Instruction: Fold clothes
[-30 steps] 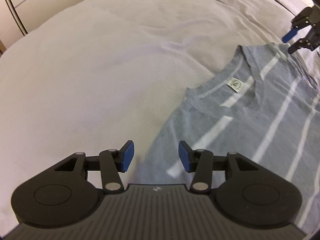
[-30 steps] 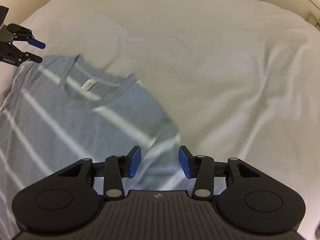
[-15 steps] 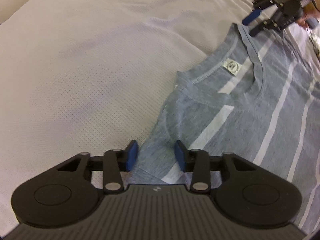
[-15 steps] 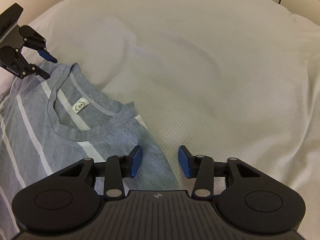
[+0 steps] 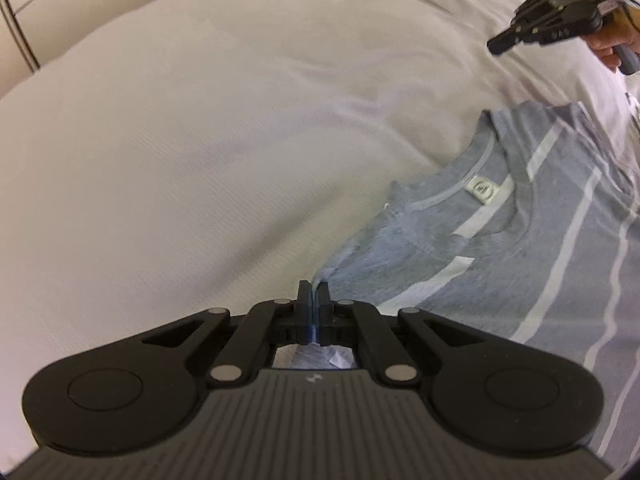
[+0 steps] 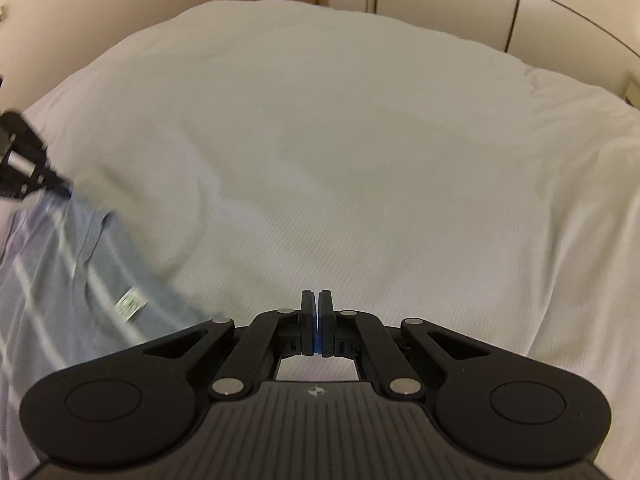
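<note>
Left wrist view showed the left tongs (image 5: 313, 294) just closed, pinching the shoulder edge of the grey white-striped shirt (image 5: 520, 264), which lay flat on the white bed (image 5: 200, 140) with its neck label (image 5: 483, 191) facing up. Right wrist view showed the right tongs (image 6: 317, 304) just closed too, with nothing visible between the pads, over bare bedding beside the blurred shirt.
</note>
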A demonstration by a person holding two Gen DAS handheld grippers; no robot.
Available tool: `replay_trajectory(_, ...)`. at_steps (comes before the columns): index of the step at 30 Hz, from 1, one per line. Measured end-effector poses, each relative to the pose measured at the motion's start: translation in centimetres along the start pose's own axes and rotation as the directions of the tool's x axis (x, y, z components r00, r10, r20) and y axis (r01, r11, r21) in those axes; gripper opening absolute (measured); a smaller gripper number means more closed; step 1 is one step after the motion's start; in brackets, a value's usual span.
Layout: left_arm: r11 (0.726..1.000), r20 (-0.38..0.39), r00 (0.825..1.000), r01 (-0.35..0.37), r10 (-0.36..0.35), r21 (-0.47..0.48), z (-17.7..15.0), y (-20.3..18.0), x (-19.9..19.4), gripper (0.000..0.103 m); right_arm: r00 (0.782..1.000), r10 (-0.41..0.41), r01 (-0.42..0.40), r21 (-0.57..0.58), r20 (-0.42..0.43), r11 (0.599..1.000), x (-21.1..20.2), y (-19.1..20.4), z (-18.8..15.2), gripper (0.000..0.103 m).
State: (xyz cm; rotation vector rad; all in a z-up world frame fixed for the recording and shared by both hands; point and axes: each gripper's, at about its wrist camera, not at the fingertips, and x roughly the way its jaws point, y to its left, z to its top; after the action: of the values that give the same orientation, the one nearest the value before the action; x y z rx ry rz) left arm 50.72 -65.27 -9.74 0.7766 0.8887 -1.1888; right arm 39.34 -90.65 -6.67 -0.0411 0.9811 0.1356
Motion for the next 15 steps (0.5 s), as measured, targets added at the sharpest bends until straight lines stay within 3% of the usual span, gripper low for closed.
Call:
replay_trajectory(3, 1.000, -0.024, 1.000, 0.013, -0.013, 0.003, -0.4, -0.2, 1.0, 0.000, 0.997, 0.065, -0.066, -0.018, -0.032, 0.998, 0.8, 1.0, -0.5, 0.002)
replay_trajectory(5, 1.000, -0.027, 0.999, 0.022, -0.022, 0.001, -0.7, -0.3, 1.5, 0.000, 0.992, 0.111, -0.115, -0.059, -0.058, 0.992, 1.3, 2.3, -1.3, 0.018)
replay_trajectory(6, 1.000, -0.029, 0.999, 0.026, -0.026, 0.000, -0.9, -0.3, 1.7, 0.001, 0.988, 0.136, -0.142, -0.075, -0.077, 0.987, 1.6, 2.9, -1.6, 0.035)
replay_trajectory(7, 1.000, -0.029, 0.999, 0.030, -0.030, -0.001, -0.9, -0.2, 1.8, 0.001, 0.984, 0.150, -0.158, -0.092, -0.091, 0.983, 2.0, 3.4, -2.1, 0.039)
replay_trajectory(12, 0.999, -0.031, 0.999, 0.029, -0.027, 0.043, -1.2, -0.3, 2.1, 0.001, 0.968, 0.179, -0.200, -0.112, -0.178, 0.973, 4.0, 4.0, -2.9, 0.040)
replay_trajectory(15, 0.997, -0.026, 1.000, 0.014, -0.012, 0.078, -1.3, -1.0, 1.8, 0.000, 0.950, 0.208, -0.237, -0.105, -0.232, 0.966, 5.0, 4.1, -3.3, 0.001)
